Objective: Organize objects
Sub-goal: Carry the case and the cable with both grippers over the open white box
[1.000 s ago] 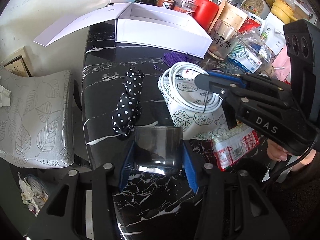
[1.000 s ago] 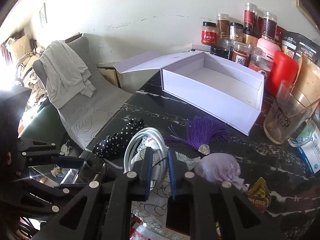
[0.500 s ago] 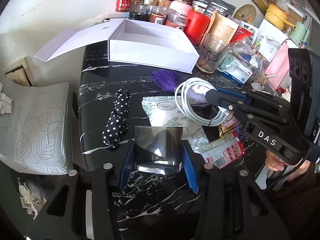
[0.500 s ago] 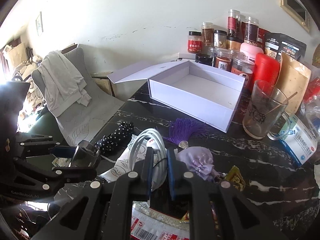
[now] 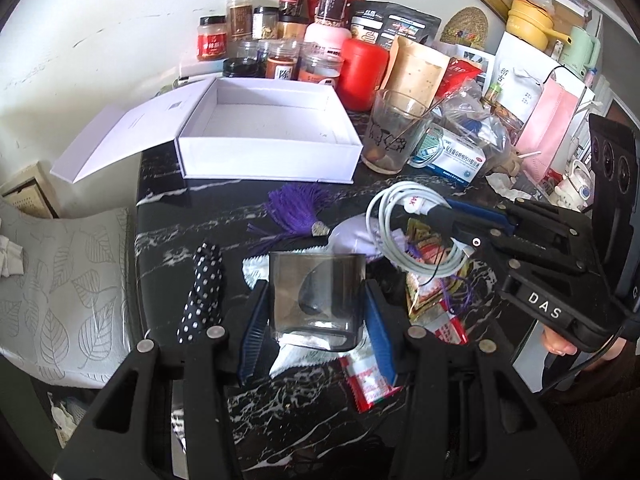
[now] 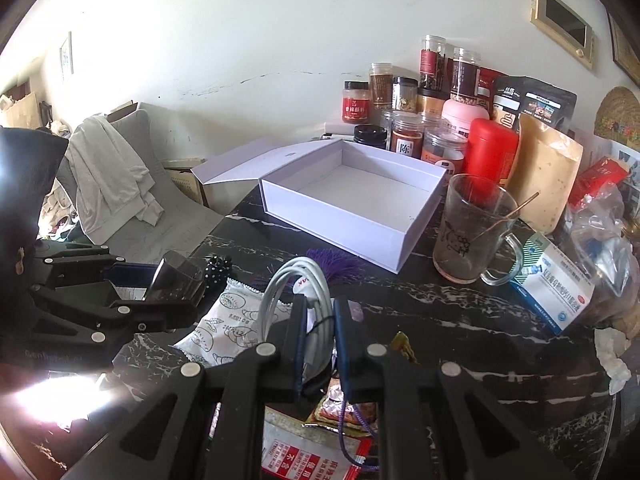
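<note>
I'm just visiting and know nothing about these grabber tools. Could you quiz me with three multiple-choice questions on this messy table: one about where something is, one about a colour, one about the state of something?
1. Where does the tassel lie?
A. inside the box
B. on the table in front of the box
C. in the mug

2. What colour is the cable?
A. white
B. red
C. green

3. What is the box's state?
A. shut
B. open and full
C. open and empty

Answers:
1 B, it rests on the black table near the box's front wall.
2 A, the coil held by the right gripper is white.
3 C, its lid lies flipped back and the white floor is bare.
</note>
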### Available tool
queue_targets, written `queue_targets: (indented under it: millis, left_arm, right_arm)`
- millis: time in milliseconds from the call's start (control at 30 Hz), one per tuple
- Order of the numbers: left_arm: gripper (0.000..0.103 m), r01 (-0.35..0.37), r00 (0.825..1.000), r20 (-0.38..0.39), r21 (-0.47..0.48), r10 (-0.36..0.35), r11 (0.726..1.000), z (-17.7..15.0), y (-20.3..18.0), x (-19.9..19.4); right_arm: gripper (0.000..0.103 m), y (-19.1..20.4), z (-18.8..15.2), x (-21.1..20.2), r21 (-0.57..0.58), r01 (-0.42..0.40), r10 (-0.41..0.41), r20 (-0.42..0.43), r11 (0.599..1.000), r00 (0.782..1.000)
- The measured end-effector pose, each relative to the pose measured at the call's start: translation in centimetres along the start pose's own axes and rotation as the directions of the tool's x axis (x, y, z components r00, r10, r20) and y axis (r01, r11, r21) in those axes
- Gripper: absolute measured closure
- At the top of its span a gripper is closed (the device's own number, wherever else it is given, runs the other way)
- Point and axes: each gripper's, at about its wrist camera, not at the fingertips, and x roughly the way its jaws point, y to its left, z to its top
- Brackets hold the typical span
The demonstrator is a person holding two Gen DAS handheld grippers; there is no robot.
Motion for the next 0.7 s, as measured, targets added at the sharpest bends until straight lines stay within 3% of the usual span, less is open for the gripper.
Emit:
queue_targets:
  millis: [333,700]
  left_arm:
    - [0.058,0.012,1.0,0.006,0.038,-0.012,0.999,3.4,-1.5,1.9]
    - [0.058,-0.008,1.0,-0.005,0.045,0.008,0.999,7.9,-0.5,4.7]
  right_arm:
    - [0.091,-1.9,1.3,0.2,-0.009,0.031,-0.031,0.005,0.999,1.0]
    - [0.091,-3.6,3.9,2.5,-0.027,0.026,-0.026,0.003,0.999,1.0]
